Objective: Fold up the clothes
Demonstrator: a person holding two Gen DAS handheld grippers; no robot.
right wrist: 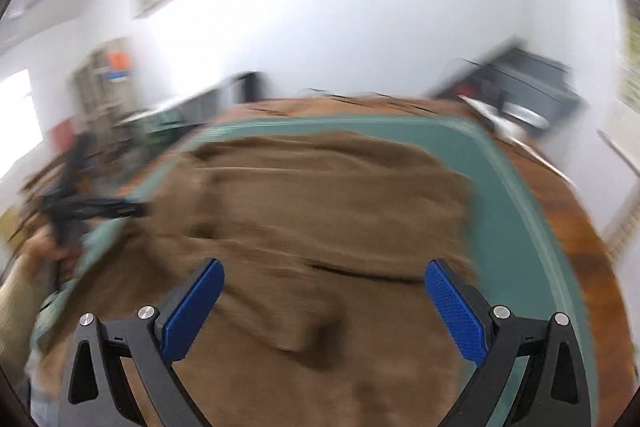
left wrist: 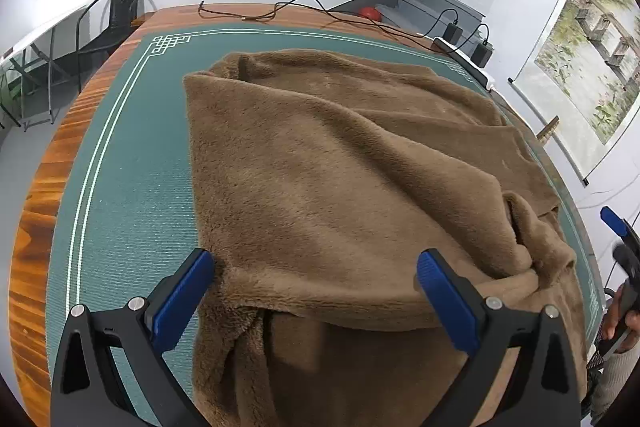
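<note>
A brown fleece garment (left wrist: pixel 332 171) lies partly folded on the green mat (left wrist: pixel 132 187), with creases running across it and a bunched edge at the right. My left gripper (left wrist: pixel 316 267) hovers open over its near fold, holding nothing. The right wrist view is motion-blurred; there the same garment (right wrist: pixel 328 211) spreads below my right gripper (right wrist: pixel 324 279), which is open and empty. The right gripper (left wrist: pixel 618 227) shows at the far right edge of the left wrist view, held by a hand (left wrist: pixel 620 323). The left gripper (right wrist: pixel 92 209) appears at the left of the right wrist view.
The mat covers a wooden table (left wrist: pixel 36 227). Black cables (left wrist: pixel 304 7) and chargers (left wrist: pixel 454 31) with a white power strip (left wrist: pixel 468 61) lie along the far edge. A black chair (left wrist: pixel 120 11) stands beyond the far left corner. A scroll painting (left wrist: pixel 588 59) hangs at right.
</note>
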